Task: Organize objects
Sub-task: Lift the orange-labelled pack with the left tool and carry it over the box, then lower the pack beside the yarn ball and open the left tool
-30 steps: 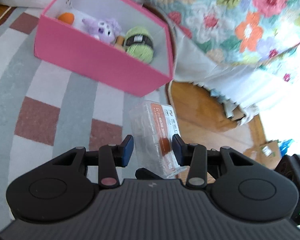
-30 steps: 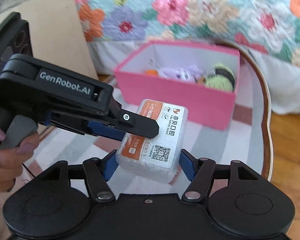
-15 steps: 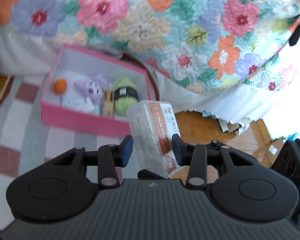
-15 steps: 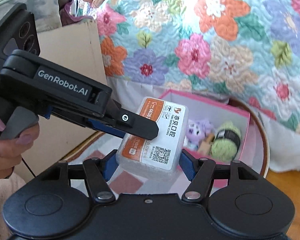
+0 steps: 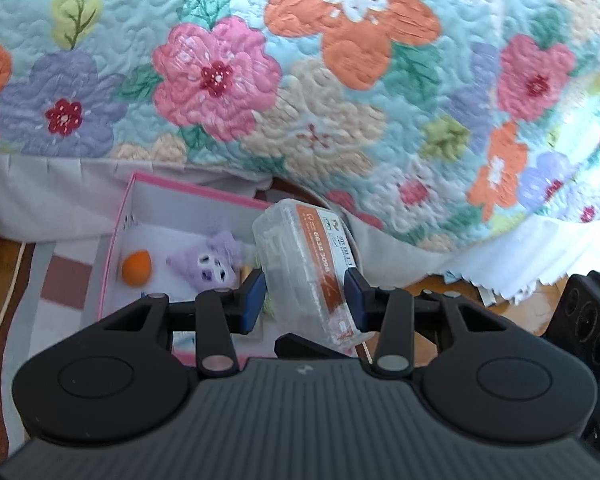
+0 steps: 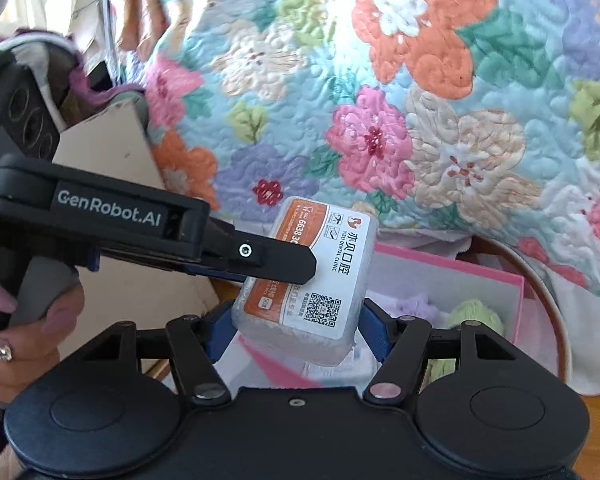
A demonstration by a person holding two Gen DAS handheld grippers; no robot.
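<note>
A clear plastic case point(image 5: 306, 268) with an orange and white dental clinic label is held in the air by both grippers. My left gripper point(image 5: 304, 300) is shut on its two long sides. My right gripper point(image 6: 296, 326) is shut on the case point(image 6: 312, 276) across its ends, and the left gripper's finger point(image 6: 260, 258) lies across the label. Below and beyond stands a pink box point(image 5: 116, 248) holding an orange ball point(image 5: 137, 268), a purple plush toy point(image 5: 212, 262) and a green yarn ball point(image 6: 476, 314).
A floral quilt point(image 5: 300, 80) hangs over a bed right behind the box. A cardboard sheet point(image 6: 112, 168) stands at the left. The box sits on a checked rug point(image 5: 64, 280) with wood floor point(image 5: 500, 316) to the right.
Both grippers have lifted the case together and tilted upward. The pink box has dropped lower in both views and the quilt now fills most of them.
</note>
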